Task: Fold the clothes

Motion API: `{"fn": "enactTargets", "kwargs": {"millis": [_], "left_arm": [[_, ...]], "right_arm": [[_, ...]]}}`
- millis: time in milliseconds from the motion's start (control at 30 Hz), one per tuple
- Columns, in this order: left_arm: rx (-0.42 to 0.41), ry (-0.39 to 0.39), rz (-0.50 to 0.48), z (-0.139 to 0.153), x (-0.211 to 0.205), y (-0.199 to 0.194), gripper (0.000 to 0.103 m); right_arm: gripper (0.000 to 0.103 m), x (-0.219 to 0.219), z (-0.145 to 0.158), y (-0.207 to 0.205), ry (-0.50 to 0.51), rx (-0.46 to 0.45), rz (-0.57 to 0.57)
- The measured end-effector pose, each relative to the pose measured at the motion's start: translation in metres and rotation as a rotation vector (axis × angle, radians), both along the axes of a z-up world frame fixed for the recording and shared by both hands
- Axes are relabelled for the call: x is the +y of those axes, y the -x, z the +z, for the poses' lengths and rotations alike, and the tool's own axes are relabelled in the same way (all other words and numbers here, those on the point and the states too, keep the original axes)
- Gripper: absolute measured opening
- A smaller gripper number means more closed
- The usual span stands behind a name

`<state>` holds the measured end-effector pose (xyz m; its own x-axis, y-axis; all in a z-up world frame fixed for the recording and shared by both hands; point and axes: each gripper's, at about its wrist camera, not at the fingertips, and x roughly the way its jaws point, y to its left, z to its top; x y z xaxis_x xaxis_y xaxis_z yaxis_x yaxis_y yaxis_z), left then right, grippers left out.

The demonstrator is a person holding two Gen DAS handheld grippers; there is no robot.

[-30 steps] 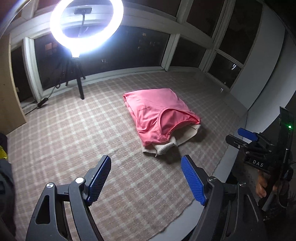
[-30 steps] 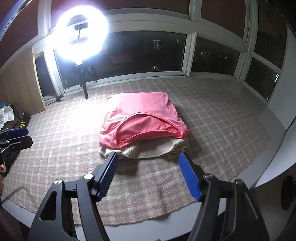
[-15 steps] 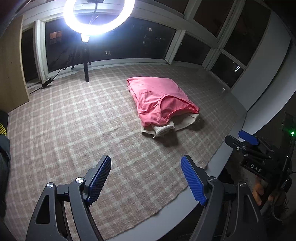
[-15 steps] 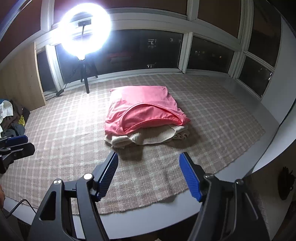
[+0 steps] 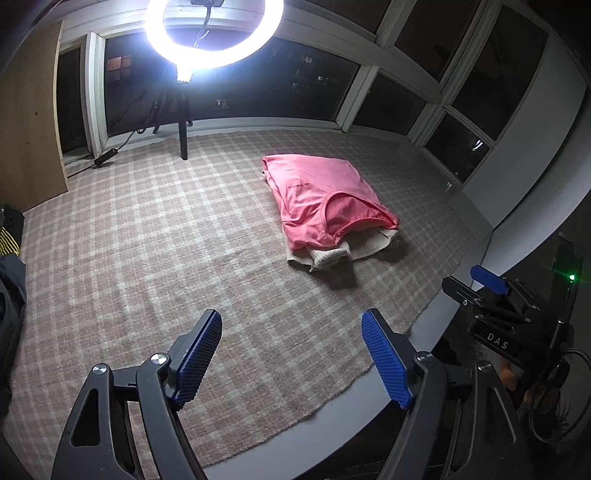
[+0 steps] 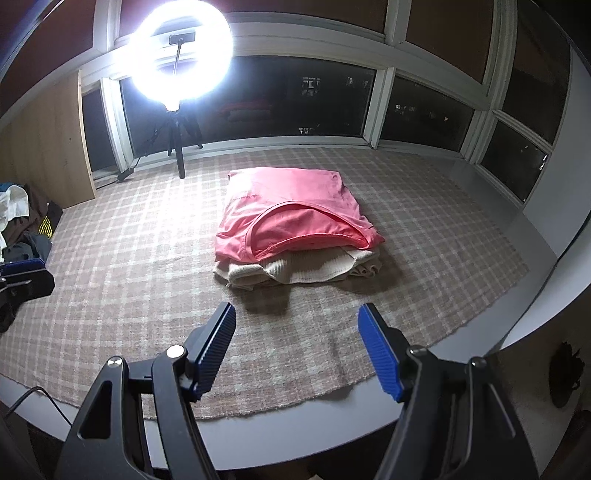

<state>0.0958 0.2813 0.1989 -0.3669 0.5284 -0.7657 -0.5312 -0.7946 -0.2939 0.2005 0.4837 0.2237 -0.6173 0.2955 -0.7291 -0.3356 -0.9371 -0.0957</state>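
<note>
Checked rug [image 6: 129, 258], folded clothes stack [image 6: 295, 236], tripod [image 6: 180, 147]

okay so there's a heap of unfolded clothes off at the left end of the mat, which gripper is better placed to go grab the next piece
Left, probably. The unfolded heap lies at the left end of the checked mat, nearest the left gripper. The right gripper faces the folded pink top instead. Both are open and empty.

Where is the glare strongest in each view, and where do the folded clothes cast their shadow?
Left wrist view: the ring light glares at the top; the pink shirt shadows the rug nearer the camera. Right wrist view: same glare upper left, shadow likewise.
</note>
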Motion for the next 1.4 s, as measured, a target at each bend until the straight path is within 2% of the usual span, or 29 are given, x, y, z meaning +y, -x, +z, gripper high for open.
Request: {"fn": "enactTargets", "kwargs": {"millis": [233, 333, 567, 700, 767, 867, 1100, 1267, 1400], "left_arm": [[-0.016, -0.042, -0.017, -0.002, 0.001, 0.003, 0.077], [-0.015, -0.023, -0.012, -0.002, 0.004, 0.004, 0.078], [-0.092, -0.031, -0.001, -0.008, 0.007, 0.010, 0.076], [-0.065, -0.063, -0.025, -0.001, 0.009, 0.004, 0.076], [-0.029, -0.082, -0.041, 0.005, 0.010, 0.001, 0.076], [0.038, -0.064, -0.056, 0.012, 0.015, -0.005, 0.076], [-0.013, -0.037, -0.026, 0.006, 0.017, 0.001, 0.073], [-0.010, -0.096, -0.041, 0.014, 0.013, -0.004, 0.077], [0.023, -0.113, -0.070, 0.023, 0.017, -0.010, 0.081]], "right_arm": [[0.068, 0.004, -0.002, 0.005, -0.016, -0.013, 0.009], [0.068, 0.005, -0.003, 0.007, -0.020, -0.014, 0.009], [0.068, 0.013, 0.001, 0.011, -0.013, 0.000, 0.007], [0.068, 0.014, 0.001, 0.014, -0.021, -0.003, 0.016], [0.068, 0.015, -0.001, 0.015, -0.015, -0.009, 0.017], [0.068, 0.013, -0.003, 0.015, -0.013, -0.016, 0.016], [0.068, 0.010, -0.003, 0.013, -0.046, -0.009, 0.015], [0.068, 0.006, -0.002, 0.012, -0.079, -0.005, 0.015], [0.068, -0.004, 0.001, 0.012, -0.127, 0.003, 0.041]]}}
